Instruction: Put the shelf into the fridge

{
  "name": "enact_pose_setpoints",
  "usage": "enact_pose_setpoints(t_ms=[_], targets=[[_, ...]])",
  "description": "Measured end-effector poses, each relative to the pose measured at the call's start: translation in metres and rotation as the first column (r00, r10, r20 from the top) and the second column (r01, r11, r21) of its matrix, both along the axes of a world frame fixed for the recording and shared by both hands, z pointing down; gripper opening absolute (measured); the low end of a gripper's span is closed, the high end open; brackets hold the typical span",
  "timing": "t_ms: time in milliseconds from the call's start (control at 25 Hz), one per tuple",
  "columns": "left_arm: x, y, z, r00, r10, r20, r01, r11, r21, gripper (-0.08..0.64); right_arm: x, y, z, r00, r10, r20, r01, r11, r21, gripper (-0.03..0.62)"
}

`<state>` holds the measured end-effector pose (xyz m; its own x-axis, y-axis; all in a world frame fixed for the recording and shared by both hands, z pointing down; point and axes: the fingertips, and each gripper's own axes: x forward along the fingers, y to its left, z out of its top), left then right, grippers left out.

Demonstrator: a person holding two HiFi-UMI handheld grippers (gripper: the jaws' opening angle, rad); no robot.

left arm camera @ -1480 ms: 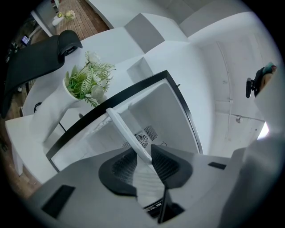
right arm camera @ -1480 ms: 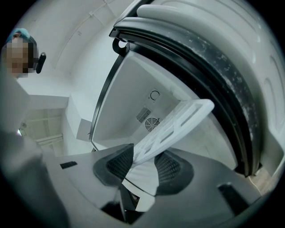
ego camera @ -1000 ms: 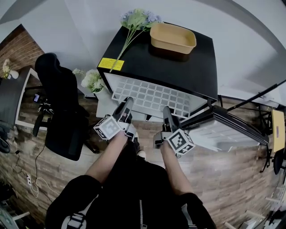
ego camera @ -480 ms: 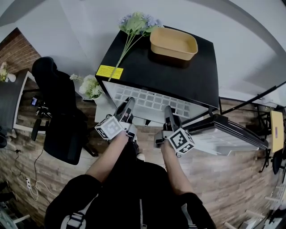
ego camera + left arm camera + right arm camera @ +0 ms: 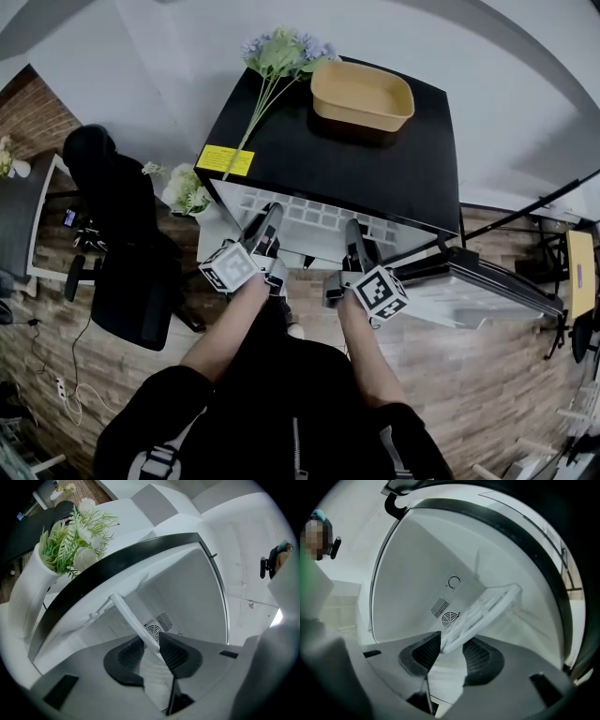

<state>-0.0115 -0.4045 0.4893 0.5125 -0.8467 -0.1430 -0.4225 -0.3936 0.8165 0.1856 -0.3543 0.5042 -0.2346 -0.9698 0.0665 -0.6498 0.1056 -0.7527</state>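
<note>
1. My left claw (image 5: 269, 217) is clamped narrow on the near edge of the white grid shelf (image 5: 314, 214). In the left gripper view both ribbed pads (image 5: 174, 649) pinch the shelf's thin rim (image 5: 130, 617), which runs up and away to the left.
2. My right claw (image 5: 355, 234) grips the same near edge further right. In the right gripper view its jaws stand fairly wide but press on the shelf's corner (image 5: 485, 607), and the grid slants up to the right.
3. The shelf is held roughly level between my two claws. Most of it is already inside the open fridge (image 5: 375, 169), and only a strip of grid shows under the front edge of the black top.
4. Beyond both claws is the white back wall of the fridge, with a round fan grille (image 5: 153, 630).
5. The fridge door (image 5: 487, 286) stands open on the right.
6. On the fridge top, a tan tub (image 5: 362, 92) sits at the back right. Artificial flowers (image 5: 279, 54) lie along the left side, and a yellow sticker (image 5: 225, 159) is at the front left corner.
7. A white vase (image 5: 187, 189) of flowers stands just left of the fridge, with a black office chair (image 5: 122, 234) further left.
</note>
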Motion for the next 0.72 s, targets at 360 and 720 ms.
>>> enact_pose_setpoints(t_ms=[360, 720], targets=[[0.003, -0.011, -0.002, 1.000, -0.002, 0.005, 0.002, 1.000, -0.003, 0.113, 0.004, -0.012, -0.001, 1.000, 0.021, -0.002, -0.021, 1.000, 0.011, 0.147], [0.005, -0.020, 0.001, 1.000, 0.001, 0.010, -0.001, 1.000, -0.002, 0.112, 0.007, -0.020, 0.003, 1.000, 0.029, -0.003, -0.029, 1.000, 0.001, 0.147]])
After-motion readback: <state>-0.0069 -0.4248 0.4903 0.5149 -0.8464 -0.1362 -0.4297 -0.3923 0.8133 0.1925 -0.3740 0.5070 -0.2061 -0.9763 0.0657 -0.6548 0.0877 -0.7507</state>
